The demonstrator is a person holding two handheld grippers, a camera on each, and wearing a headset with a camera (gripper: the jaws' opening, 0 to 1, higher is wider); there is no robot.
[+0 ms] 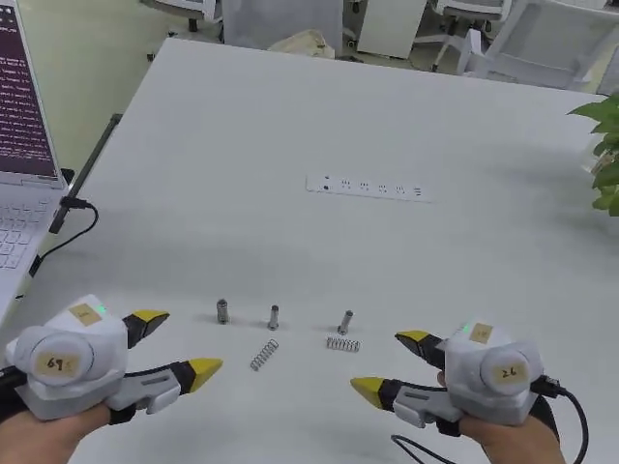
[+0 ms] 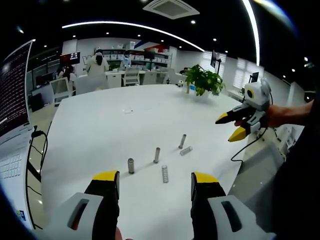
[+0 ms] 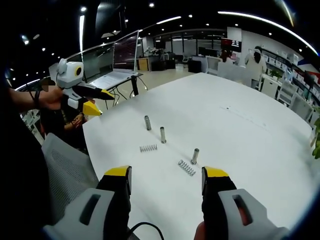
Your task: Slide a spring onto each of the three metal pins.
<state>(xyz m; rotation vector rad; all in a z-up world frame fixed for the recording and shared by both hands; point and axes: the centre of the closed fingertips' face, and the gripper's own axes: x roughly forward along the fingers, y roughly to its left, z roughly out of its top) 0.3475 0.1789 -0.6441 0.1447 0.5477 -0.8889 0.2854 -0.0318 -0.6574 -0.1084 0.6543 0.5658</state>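
The yellow-tipped white left gripper (image 1: 177, 341) and right gripper (image 1: 390, 362) hung open, empty. A small coiled steel spring (image 1: 342, 344) lay flat, axis crosswise, just before the rightmost short grey metal pin (image 1: 345, 322), nearest the right gripper. A second spring (image 1: 264, 354) lay diagonally before the middle pin (image 1: 274, 317).

Three metal pins stood on one desk (image 1: 387, 116): one pin (image 1: 222, 310), a second pin (image 1: 274, 317) and a third pin (image 1: 345, 322). There were three springs: one loose spring (image 1: 264, 354), another loose spring (image 1: 342, 344), and one that appeared to be coiled round the first pin. Two grippers were in view, the left gripper (image 1: 179, 342) and the right gripper (image 1: 389, 362), each with two yellow-tipped jaws. There was also one power strip (image 1: 368, 188), one laptop (image 1: 19, 145) and one leafy plant (image 1: 604, 155).
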